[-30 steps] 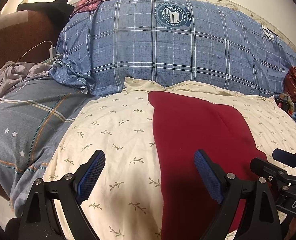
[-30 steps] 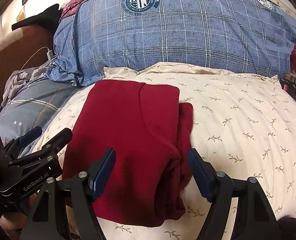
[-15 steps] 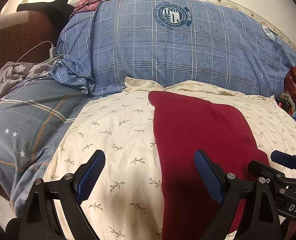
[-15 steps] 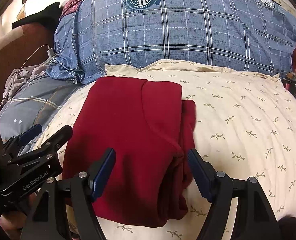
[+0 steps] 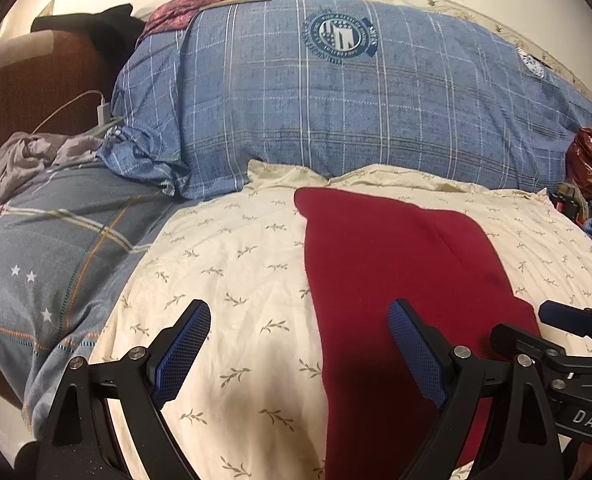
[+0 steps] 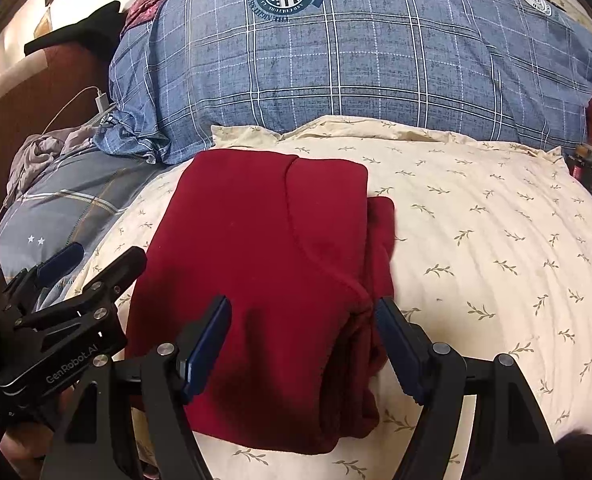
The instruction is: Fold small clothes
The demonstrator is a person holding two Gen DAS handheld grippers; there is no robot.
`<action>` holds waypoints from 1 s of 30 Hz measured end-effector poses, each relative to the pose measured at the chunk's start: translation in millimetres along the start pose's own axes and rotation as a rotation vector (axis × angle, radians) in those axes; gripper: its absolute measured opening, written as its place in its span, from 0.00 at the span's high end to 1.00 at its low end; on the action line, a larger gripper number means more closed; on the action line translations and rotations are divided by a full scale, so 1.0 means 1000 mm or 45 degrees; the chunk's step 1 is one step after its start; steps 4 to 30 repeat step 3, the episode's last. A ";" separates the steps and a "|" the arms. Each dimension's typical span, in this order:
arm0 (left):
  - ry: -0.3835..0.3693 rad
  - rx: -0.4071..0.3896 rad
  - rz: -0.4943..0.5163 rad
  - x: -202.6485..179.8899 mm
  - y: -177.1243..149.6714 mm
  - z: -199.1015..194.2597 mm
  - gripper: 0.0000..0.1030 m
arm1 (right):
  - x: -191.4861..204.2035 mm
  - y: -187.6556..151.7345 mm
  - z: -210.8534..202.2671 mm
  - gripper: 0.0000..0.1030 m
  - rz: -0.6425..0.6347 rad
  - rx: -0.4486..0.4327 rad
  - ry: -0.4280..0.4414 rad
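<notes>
A dark red garment [image 6: 272, 264] lies folded into a rough rectangle on a cream leaf-print pillow [image 6: 495, 240]; it also shows in the left wrist view [image 5: 395, 280]. My right gripper [image 6: 301, 346] is open and empty, its jaws hovering over the garment's near right part. My left gripper [image 5: 299, 354] is open and empty, straddling the garment's left edge, with one finger over the pillow [image 5: 224, 264] and one over the red cloth. Each gripper shows at the side of the other's view.
A large blue plaid pillow [image 5: 335, 112] lies behind the cream one. A grey-blue bedsheet [image 5: 48, 248] with crumpled grey cloth [image 5: 28, 156] is at left. A white charger with cable [image 5: 103, 111] sits by the brown headboard. Red bags [image 5: 591, 168] are at far right.
Both grippers have stayed open and moved only slightly; the right wrist view has crept a little closer over the garment. The garment has not moved.
</notes>
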State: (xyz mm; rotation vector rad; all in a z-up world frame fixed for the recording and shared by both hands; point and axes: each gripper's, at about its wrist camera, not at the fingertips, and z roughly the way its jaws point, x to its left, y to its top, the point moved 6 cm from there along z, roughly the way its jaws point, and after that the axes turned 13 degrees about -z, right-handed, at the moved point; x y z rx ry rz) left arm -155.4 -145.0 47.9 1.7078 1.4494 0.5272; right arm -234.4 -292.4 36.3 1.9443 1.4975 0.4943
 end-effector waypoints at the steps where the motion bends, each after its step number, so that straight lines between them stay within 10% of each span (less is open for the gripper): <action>1: -0.006 0.000 -0.002 0.000 0.000 0.000 0.12 | 0.000 0.000 0.000 0.27 0.000 0.000 0.001; 30: -0.032 0.025 -0.010 0.002 0.000 0.001 0.11 | -0.002 0.001 0.000 0.27 0.003 -0.004 0.010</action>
